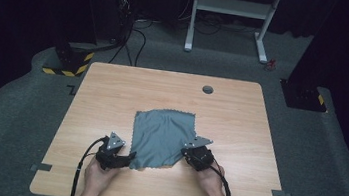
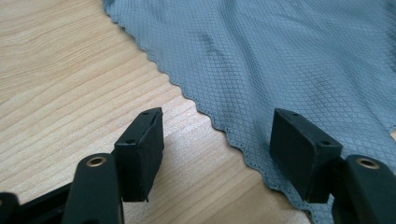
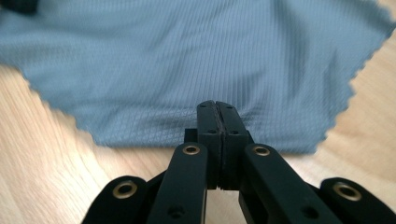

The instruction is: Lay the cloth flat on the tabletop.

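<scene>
Right gripper (image 3: 217, 109) is pinched on the near edge of the thin grey scalloped-edge microfibre cloth (image 1: 161, 137) at frame centre; left gripper (image 2: 219, 135) spread, straddling its hem. Judged light, limp; grip corners.

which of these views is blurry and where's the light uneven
High view: table evenly lit, the room around it dark, whole frame a bit soft. Left gripper view: sharp, the grey cloth weave crisp, soft shadow under the left gripper. Right gripper view: cloth smeared and out of focus, right gripper sharper, dark shadow on the cloth around its tips.
</scene>
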{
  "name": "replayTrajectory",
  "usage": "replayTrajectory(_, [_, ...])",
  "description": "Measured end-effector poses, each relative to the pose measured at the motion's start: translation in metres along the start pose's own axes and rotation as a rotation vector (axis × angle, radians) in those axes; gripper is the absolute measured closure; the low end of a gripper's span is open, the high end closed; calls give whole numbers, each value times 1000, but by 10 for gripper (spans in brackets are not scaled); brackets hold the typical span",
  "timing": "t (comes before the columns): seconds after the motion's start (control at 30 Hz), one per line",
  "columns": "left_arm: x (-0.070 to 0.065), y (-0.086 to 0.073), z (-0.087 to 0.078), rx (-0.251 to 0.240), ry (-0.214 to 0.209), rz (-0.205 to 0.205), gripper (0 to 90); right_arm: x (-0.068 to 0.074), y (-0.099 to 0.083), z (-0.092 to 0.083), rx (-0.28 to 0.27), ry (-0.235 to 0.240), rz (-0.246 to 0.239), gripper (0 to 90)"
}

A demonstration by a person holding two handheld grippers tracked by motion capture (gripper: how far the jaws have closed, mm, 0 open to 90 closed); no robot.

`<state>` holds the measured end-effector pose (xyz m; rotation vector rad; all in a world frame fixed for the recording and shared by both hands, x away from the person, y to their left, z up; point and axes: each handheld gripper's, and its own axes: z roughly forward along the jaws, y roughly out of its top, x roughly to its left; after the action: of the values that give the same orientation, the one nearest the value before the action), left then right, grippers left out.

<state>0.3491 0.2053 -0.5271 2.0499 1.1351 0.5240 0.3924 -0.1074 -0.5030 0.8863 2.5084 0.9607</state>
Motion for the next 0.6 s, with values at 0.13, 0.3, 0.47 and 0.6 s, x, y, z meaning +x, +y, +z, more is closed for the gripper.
replayTrajectory(0.13, [0, 0, 0, 0, -1, 0, 347, 0, 18, -4, 1, 4, -19, 896])
replayTrajectory(0.3, [0, 0, 0, 1, -2, 3, 343, -1, 48, 6, 35, 9, -44, 895])
replayTrajectory(0.47, [0, 0, 0, 1, -3, 3, 341, 2, 70, 43, 110, 13, -54, 895])
replayTrajectory(0.6, [0, 0, 0, 1, -2, 3, 341, 5, 74, 69, 131, 26, -14, 829])
